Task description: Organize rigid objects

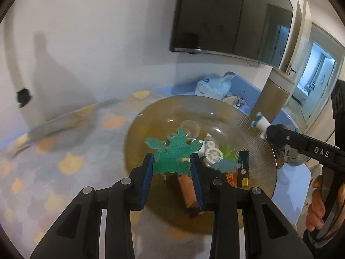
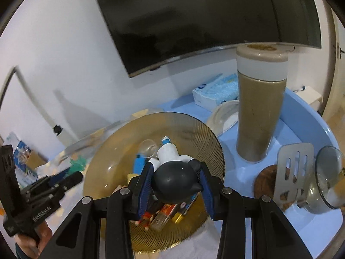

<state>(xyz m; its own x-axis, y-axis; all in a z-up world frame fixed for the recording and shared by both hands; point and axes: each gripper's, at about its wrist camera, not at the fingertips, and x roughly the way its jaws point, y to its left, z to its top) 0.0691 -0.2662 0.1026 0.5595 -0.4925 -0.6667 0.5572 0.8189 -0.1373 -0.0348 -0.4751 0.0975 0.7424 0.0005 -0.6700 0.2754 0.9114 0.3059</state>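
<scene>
Setting: a white-walled room with a dark wall-mounted screen [image 2: 204, 21], over a counter [image 1: 54, 151] covered in a pale cloth with orange cat-shaped prints. Principal item: an amber ribbed glass plate [image 2: 194, 129], directly ahead of and below both tools, already carrying small rigid pieces: a clear dome [image 1: 190, 128], a white gear-like toy [image 1: 212, 155], battery-like sticks [image 1: 243, 166]. Left hand-held gripper [image 1: 172, 168]: jaws partly closed around a flat green tree-shaped cutout [image 1: 172, 153] with an orange trunk, the trunk against the right pad; whether the left pad touches cannot be told. It hangs over the plate's near half. Right hand-held gripper [image 2: 175, 185]: jaws closed on a penguin-like figurine [image 2: 174, 179], dark rounded part between the pads, white body pointing forward over the plate's centre. Beyond and right of this gripper: a tall taupe tumbler [image 2: 258, 108] standing in a blue tray [image 2: 312, 129], a slotted metal spatula [image 2: 293, 166], a clear bowl [image 2: 327, 177], a tissue pack [image 2: 215, 92]. Handling note: the step appears to be depositing both pieces onto the plate. Lower each until close to the glass before opening, choose a bare patch, and release one at a time so the two tools do not meet.
</scene>
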